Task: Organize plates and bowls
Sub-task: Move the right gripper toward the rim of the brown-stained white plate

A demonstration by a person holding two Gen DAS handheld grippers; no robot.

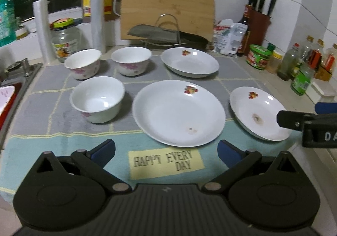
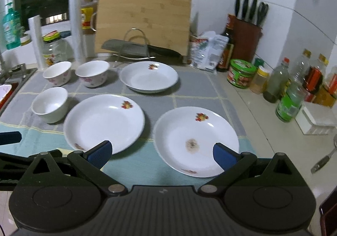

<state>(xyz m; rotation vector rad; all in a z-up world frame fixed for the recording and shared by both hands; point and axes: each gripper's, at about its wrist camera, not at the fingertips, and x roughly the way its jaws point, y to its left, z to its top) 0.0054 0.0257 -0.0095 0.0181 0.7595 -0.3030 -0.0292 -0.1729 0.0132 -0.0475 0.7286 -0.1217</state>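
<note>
Both claws are hanging spread wide over the near edge of the mat [image 1: 63, 92], pinching nothing. Left claw [image 1: 166, 152] is sitting just short of the middle plate [image 1: 179, 112], fingers straddling the "HAPPY EVERY DAY" label [image 1: 166, 163], not touching the plate. Right claw [image 2: 161, 155] is hovering over the near rim of the stained plate [image 2: 195, 141]: its right finger [image 2: 224, 157] is overlapping that rim, its left finger [image 2: 99, 155] is overlapping the near edge of the middle plate; whether either finger is touching, I can't tell. Third plate [image 1: 189, 62] is lying at the back, well apart from both claws. Three bowls are sitting upright on the left of the mat: near bowl [image 1: 96, 99] beside the middle plate, back-left bowl [image 1: 83, 63] and back-right bowl [image 1: 131, 60] behind it. Cutting board [image 1: 166, 6] is leaning at the rear of the tabletop [image 2: 263, 135].
</note>
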